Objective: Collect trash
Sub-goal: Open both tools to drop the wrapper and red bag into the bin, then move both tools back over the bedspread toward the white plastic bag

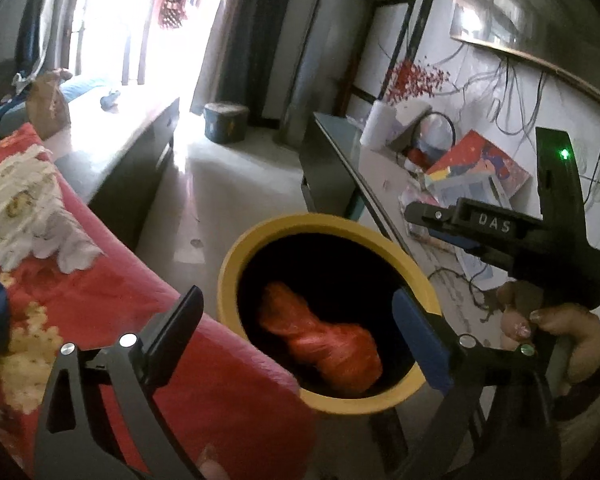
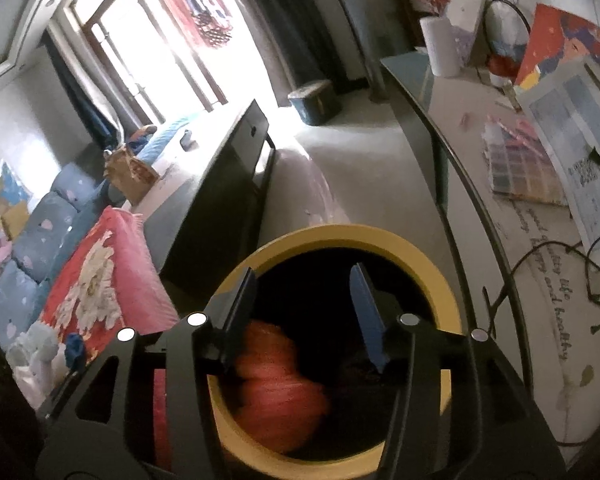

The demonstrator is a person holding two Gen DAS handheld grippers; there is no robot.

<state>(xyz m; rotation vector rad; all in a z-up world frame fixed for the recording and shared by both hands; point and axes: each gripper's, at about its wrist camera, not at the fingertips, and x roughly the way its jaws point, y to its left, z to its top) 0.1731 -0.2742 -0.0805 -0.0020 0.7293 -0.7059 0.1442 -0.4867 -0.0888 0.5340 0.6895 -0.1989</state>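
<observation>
A sunlit room with pale floor surrounds you; the yellow-rimmed bin point(image 1: 260, 232) stands between the red floral blanket point(image 1: 100, 288) and a cluttered table point(image 2: 540, 280). The orange-red bag point(image 1: 320, 336) lies inside it, blurred, touching neither tool. Your left gripper point(image 1: 296, 320) is spread wide over the opening; your right gripper point(image 2: 304, 300) hangs there parted, gripping nothing.
</observation>
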